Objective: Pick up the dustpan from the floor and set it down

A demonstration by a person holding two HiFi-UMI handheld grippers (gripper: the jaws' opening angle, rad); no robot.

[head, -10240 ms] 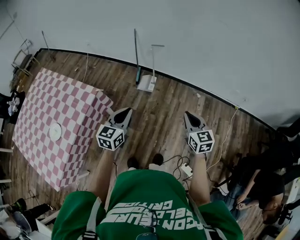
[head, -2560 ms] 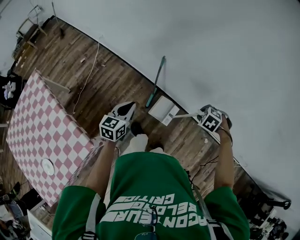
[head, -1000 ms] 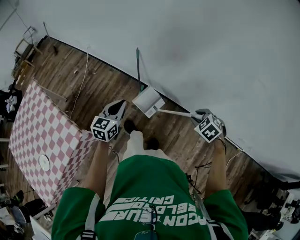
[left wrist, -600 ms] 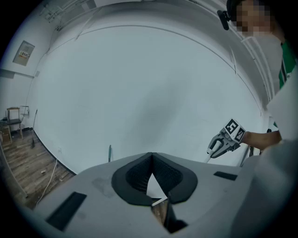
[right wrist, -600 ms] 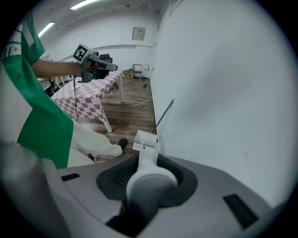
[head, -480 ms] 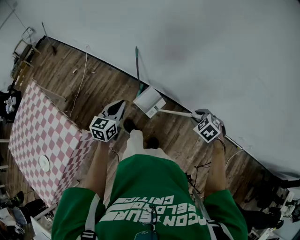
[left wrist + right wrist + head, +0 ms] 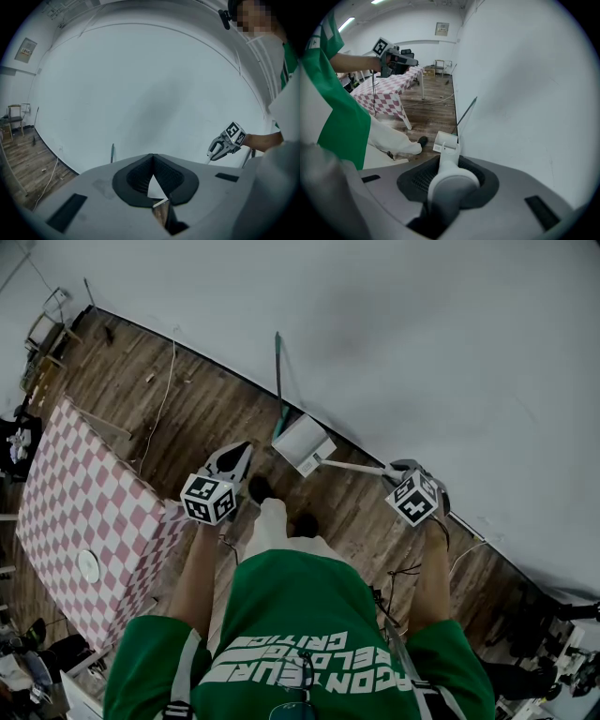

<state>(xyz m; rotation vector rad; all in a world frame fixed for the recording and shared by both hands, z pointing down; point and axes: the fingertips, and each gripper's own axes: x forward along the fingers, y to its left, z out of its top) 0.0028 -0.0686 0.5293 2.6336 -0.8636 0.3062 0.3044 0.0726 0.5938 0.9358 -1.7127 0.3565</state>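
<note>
Right gripper (image 7: 398,470) clenched on dustpan (image 7: 302,443) handle, scoop end out ahead beside wall (image 7: 422,334).

The white plastic long-handled dustpan's (image 7: 445,141) handle, blurred close up, fills the gap between the right gripper's (image 7: 449,161) fingers, covering their pads. Behind the left gripper's (image 7: 152,157) fingers, joined at the tips, only a white sliver shows, unidentifiable.

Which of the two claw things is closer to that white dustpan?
Right. The right gripper is clamped on the handle of the dustpan. The left gripper is empty and apart from it, off to the pan's left in the head view.
</note>
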